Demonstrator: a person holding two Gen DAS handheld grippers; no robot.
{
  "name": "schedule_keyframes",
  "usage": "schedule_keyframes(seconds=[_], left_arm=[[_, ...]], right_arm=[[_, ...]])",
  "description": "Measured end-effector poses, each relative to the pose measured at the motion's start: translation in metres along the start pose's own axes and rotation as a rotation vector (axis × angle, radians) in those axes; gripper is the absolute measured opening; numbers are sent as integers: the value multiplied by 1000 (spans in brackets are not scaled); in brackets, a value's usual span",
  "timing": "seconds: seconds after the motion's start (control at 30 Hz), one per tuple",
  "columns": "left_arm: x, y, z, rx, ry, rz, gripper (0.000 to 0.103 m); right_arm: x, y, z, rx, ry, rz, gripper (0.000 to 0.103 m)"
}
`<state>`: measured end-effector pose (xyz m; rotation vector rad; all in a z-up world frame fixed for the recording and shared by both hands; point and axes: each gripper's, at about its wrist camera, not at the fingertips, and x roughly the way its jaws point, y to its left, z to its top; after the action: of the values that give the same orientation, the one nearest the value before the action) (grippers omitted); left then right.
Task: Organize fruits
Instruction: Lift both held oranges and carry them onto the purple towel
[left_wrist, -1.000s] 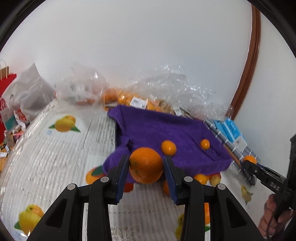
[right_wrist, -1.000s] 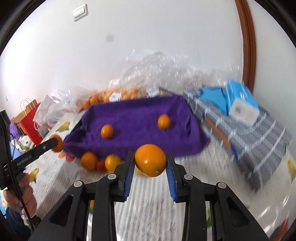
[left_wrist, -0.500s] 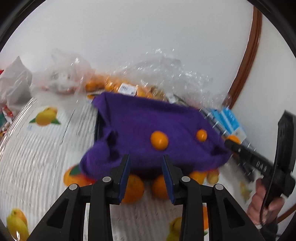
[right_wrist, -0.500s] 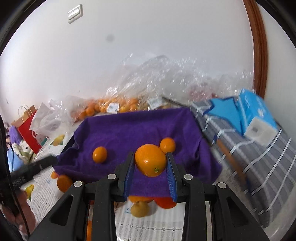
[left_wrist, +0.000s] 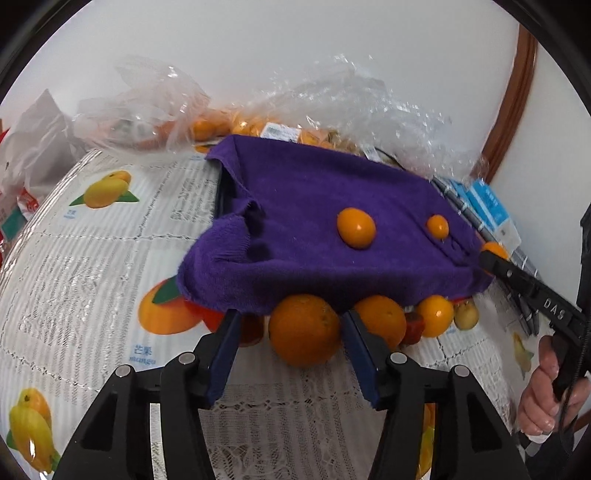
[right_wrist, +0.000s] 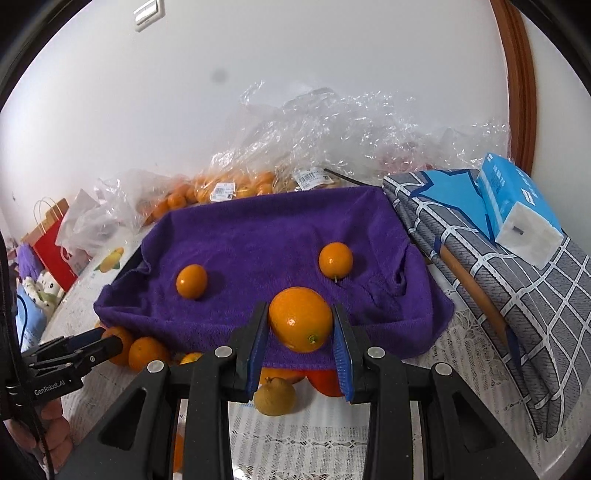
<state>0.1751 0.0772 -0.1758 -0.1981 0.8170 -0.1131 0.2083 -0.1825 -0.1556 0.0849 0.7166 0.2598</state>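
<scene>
We see a plain white wall (right_wrist: 295, 55) behind the table, evenly lit, with a white switch plate (right_wrist: 147, 11) high at its left and a small dark smudge (right_wrist: 218, 76) near the middle. A brown wooden frame (right_wrist: 517, 81) (curved by the lens) runs up the right side. The table carries a white cloth (left_wrist: 92, 240) printed with fruit pictures and lines of text.

Purple towel (right_wrist: 266, 236) — oranges (right_wrist: 300, 319) (glossy orange)
</scene>
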Motion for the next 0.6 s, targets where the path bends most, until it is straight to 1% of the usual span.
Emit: schedule_keyframes(seconds=[0.07,0.13,0.23,0.3,0.43,0.53,0.6], left_arm=[[7,-3,0,18,36,10,52],[5,-6,0,33,25,5,40],[1,-5,-2,24,8,-20,40],[-8,-4,-3,17,-35,-37,40],[-28,1,-1,-6,-111,-37,39],[-41,10,11,-72,-142,-46,39],[-51,13,25,-76,-171,-36,39]], right_arm=[[0,-2,0,9,-3,9,33],[1,-4,1,20,-5,12,33],[1,-9,2,41,-5,13,33],[-1,-10,3,49,-16,12,33],[-7,-11,3,38,-42,-17,33],[-10,-11,5,20,-48,-41,33],[-14,-11,10,3,-52,-53,33]])
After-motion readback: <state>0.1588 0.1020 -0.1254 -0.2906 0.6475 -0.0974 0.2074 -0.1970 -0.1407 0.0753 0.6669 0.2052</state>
